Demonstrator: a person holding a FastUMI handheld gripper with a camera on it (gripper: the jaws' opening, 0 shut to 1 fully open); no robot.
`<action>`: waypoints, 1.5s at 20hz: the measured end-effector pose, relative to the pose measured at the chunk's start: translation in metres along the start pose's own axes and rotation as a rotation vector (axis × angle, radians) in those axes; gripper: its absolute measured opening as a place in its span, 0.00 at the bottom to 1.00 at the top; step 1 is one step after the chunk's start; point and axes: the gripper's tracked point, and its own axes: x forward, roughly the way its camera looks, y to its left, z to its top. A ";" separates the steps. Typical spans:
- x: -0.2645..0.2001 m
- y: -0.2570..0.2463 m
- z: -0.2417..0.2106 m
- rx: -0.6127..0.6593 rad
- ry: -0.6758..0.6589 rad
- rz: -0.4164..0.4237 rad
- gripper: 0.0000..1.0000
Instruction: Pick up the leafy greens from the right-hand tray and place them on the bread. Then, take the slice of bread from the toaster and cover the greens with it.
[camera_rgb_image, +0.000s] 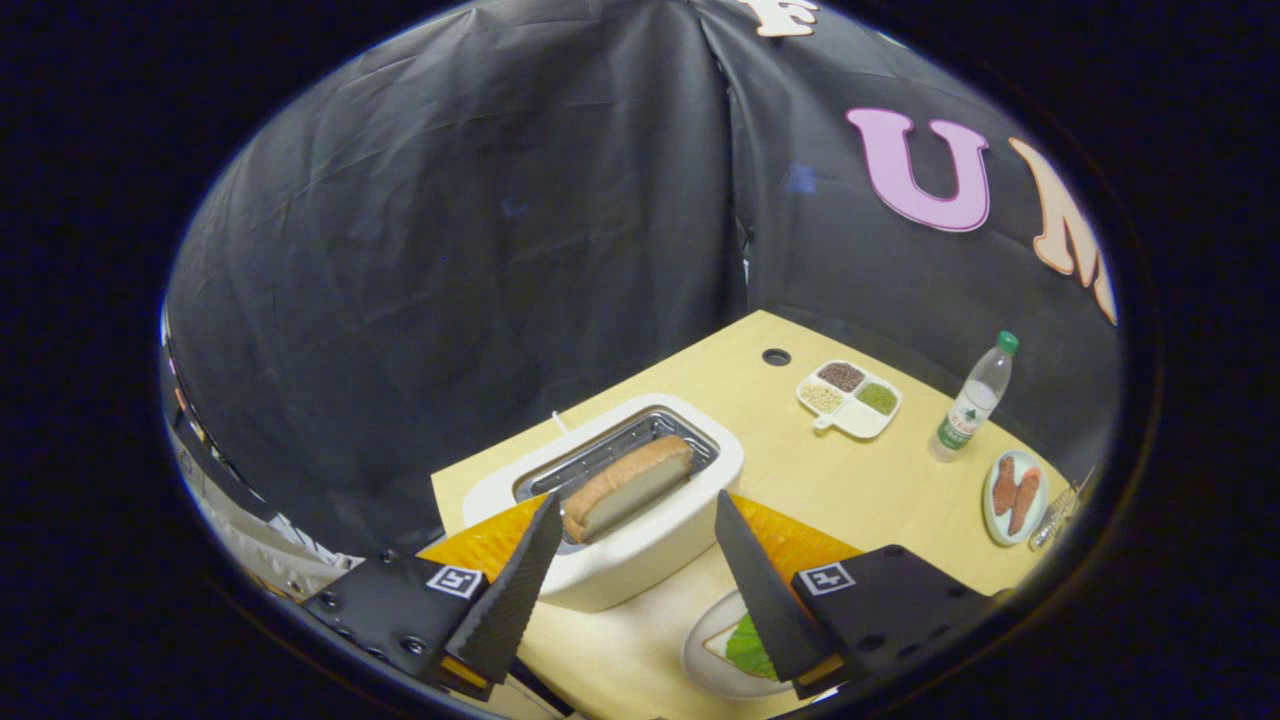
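Our gripper (632, 545) hangs with fingers spread wide, empty, above the toaster (640, 540). The bread slice (630, 485) looks light, soft and crushable. We'd pinch its raised crust edge gently.

Black cloth (480, 260) hangs in creased folds as the booth's wall, two panels meeting at a vertical seam behind the far corner of a pale yellow table (860, 480). A round dark hole (776, 357) sits in the tabletop near that far corner. The table surface is evenly lit, and the cloth shows a soft sheen along its wrinkles.
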 end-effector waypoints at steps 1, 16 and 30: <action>0.005 0.004 0.000 0.014 0.006 0.008 0.99; 0.049 0.013 -0.006 0.159 0.108 0.016 0.68; 0.004 -0.003 0.020 0.233 0.000 0.048 0.04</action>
